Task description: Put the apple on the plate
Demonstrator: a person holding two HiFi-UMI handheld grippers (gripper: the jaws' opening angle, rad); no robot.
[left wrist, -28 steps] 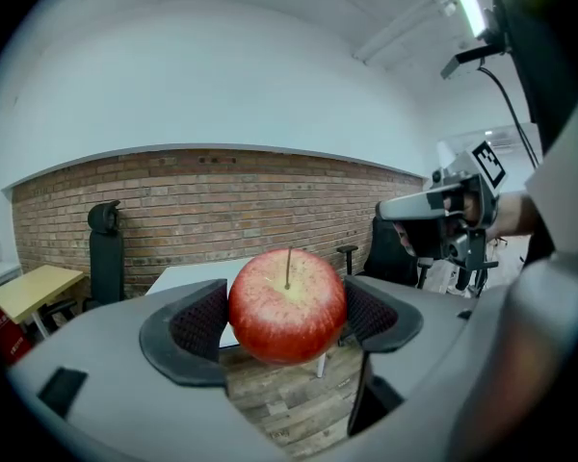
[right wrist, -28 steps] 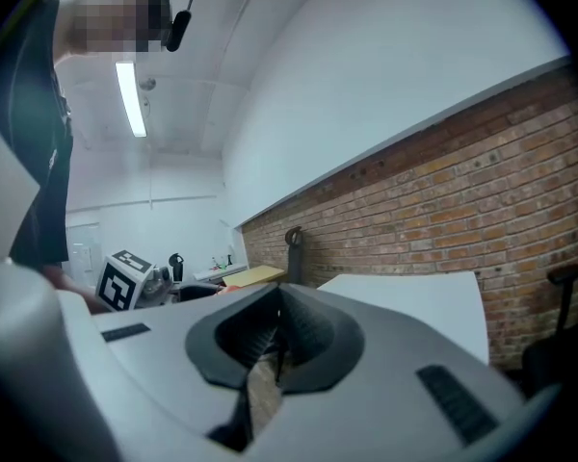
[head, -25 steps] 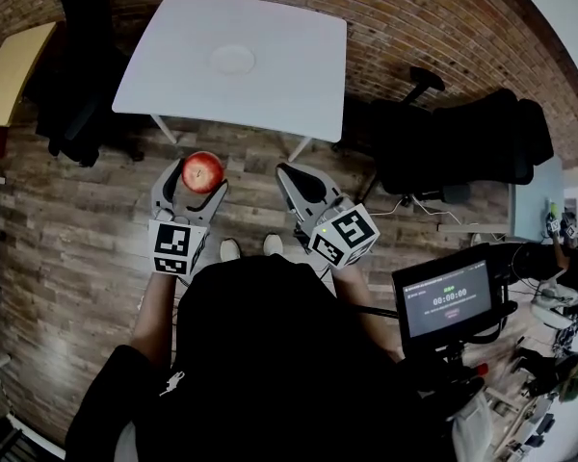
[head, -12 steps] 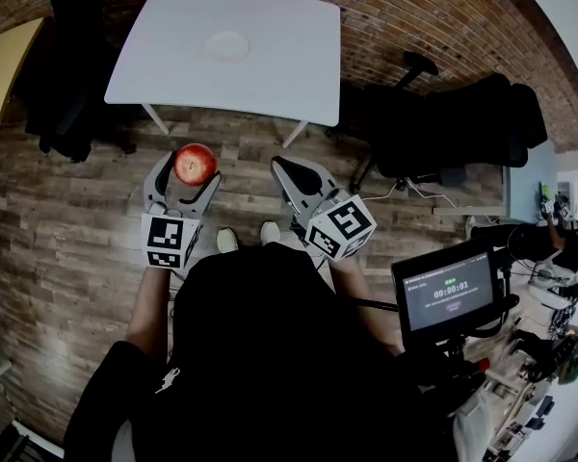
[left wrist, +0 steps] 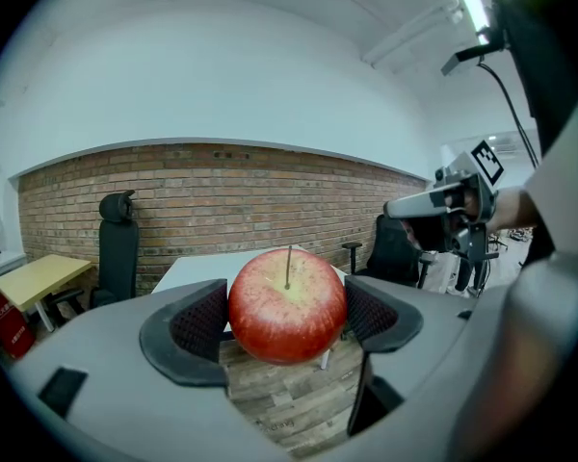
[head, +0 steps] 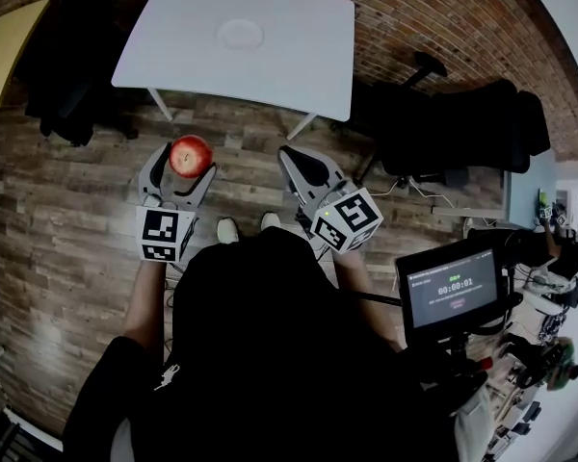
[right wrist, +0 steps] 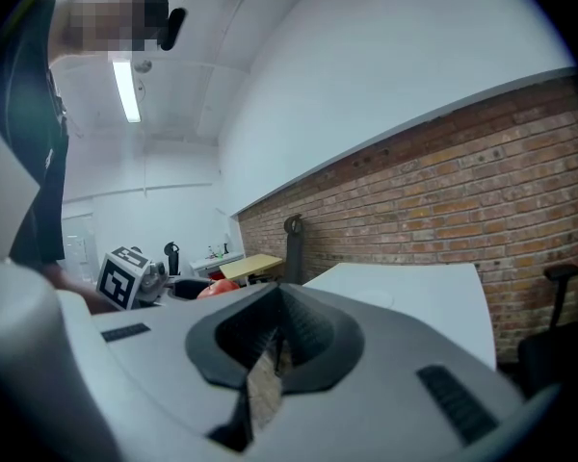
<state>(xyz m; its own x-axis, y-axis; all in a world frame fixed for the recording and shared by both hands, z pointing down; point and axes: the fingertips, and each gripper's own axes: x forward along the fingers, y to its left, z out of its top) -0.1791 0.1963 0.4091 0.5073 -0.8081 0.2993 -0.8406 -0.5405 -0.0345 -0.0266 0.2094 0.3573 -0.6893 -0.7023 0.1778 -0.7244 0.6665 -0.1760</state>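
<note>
apple count: one, red apple (head: 191,154), stem pointing up in the left gripper view (left wrist: 287,304)
apple location: hanging over the wood floor (head: 58,219), short of the table's near edge, well apart from the plate
left gripper (head: 185,162): clamping the apple, one jaw pressing on each side of it (left wrist: 287,316)
right gripper (head: 299,162): jaws sitting closed together, only a thin slit showing, nothing between them (right wrist: 275,340)
gripper spacing: two grippers, being held side by side in front of the person and apart from each other, both pointing toward the table
marker cubes: two, one riding on each gripper, left cube (head: 162,237), right cube (head: 347,221)
plate count: one, white plate (head: 240,34), lying flat on the far half of the table with nothing on it
table count: one white table (head: 299,56), standing against the brick wall (head: 424,17); showing behind the apple in the left gripper view (left wrist: 197,268)
chairs: two black office chairs, one standing left of the table (head: 72,75), one right of it (head: 462,133)
yellow desk: one, sitting at the far left (head: 10,46)
screen: one small monitor (head: 453,292) at the person's right, displaying a timer
shoes: two white shoe tips (head: 227,229) poking out on the floor between the grippers
</note>
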